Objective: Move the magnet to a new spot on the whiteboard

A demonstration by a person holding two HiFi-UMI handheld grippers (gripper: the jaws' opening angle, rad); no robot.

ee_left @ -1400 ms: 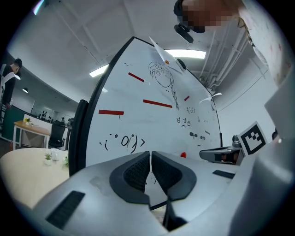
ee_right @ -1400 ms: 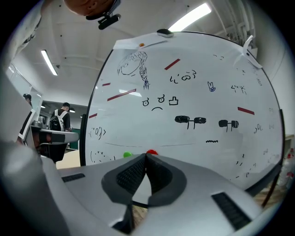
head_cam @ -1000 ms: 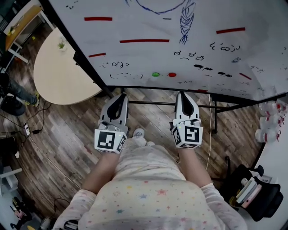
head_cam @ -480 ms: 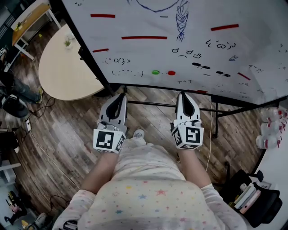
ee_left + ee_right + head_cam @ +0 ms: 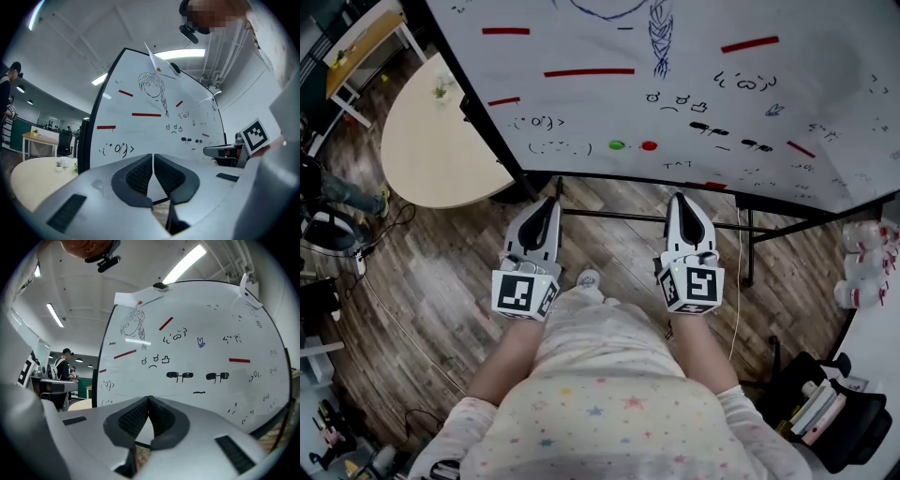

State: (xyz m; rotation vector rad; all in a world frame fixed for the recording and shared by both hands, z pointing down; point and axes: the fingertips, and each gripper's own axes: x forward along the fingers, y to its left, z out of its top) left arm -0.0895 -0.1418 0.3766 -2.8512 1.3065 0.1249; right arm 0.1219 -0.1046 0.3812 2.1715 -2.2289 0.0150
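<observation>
A small green round magnet (image 5: pixel 616 145) and a red one (image 5: pixel 649 145) sit side by side low on the whiteboard (image 5: pixel 825 103), among doodles and red bar strips (image 5: pixel 589 72). My left gripper (image 5: pixel 549 202) points at the board's lower edge, short of it and left of the magnets, with its jaws shut on nothing. The right gripper (image 5: pixel 682 198) is held parallel to it, just right of the red magnet and below it, also shut and empty. In the left gripper view the left gripper (image 5: pixel 153 154) faces the board (image 5: pixel 140 136). The right gripper (image 5: pixel 148 397) faces it too; neither view shows the round magnets.
A round beige table (image 5: pixel 431 150) stands left of the board. The board's metal stand bar (image 5: pixel 628 217) runs over the wood floor just ahead of the grippers. A white counter with bottles (image 5: pixel 862 272) and a black bag (image 5: pixel 825 403) are at the right. A person (image 5: pixel 61 366) stands far off.
In the head view the board's marks and magnets have slid slightly up and to the left. Both grippers keep their places in the view and stay shut.
</observation>
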